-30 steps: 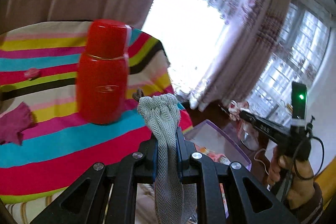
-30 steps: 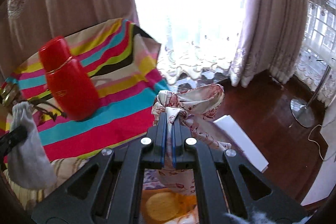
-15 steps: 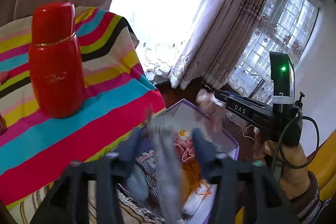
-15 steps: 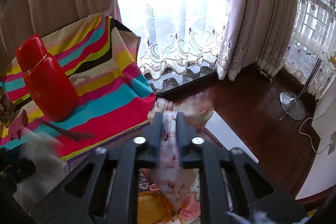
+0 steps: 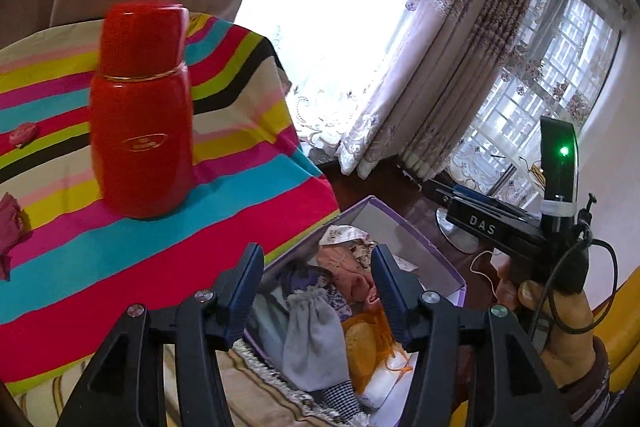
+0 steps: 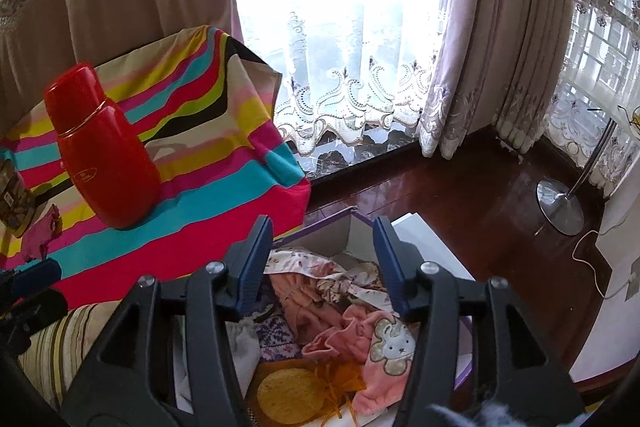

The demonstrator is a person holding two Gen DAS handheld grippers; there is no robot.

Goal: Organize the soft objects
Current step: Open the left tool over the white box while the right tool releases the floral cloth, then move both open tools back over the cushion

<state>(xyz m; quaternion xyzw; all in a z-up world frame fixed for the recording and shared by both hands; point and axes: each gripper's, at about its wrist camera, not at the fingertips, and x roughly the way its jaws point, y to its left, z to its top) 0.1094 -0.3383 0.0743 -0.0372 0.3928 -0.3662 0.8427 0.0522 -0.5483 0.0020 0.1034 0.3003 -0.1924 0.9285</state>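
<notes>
Sunlit curtains and a dark wood floor lie beyond the striped cloth (image 5: pixel 168 239) where the red flask (image 5: pixel 140 123) stands, and just below the cloth's near edge sits the purple-rimmed box (image 5: pixel 420 239) I am filling. Both my tongs hang over it. My left gripper (image 5: pixel 316 291) has its jaws spread with nothing between them; straight under the gap the grey drawstring pouch (image 5: pixel 312 339) lies in the box, its long axis running away from me, neck at the far end. My right gripper (image 6: pixel 322 267) is opening at this moment, with no cloth caught in it; the floral scarf (image 6: pixel 320 275) lies crumpled in the box below, among the pink bunny cloth (image 6: pixel 384 351) and a yellow round pad (image 6: pixel 290 395). Whatever is left to sort lies the other way: up on the cloth, to the left of both tongs, a small magenta rag (image 5: pixel 12 227) sits at the frame edge, though it is too cropped for me to be sure what it is. My left hand is the nearer one, so I judge that reach falls to it, swinging left past the flask without knocking it.
</notes>
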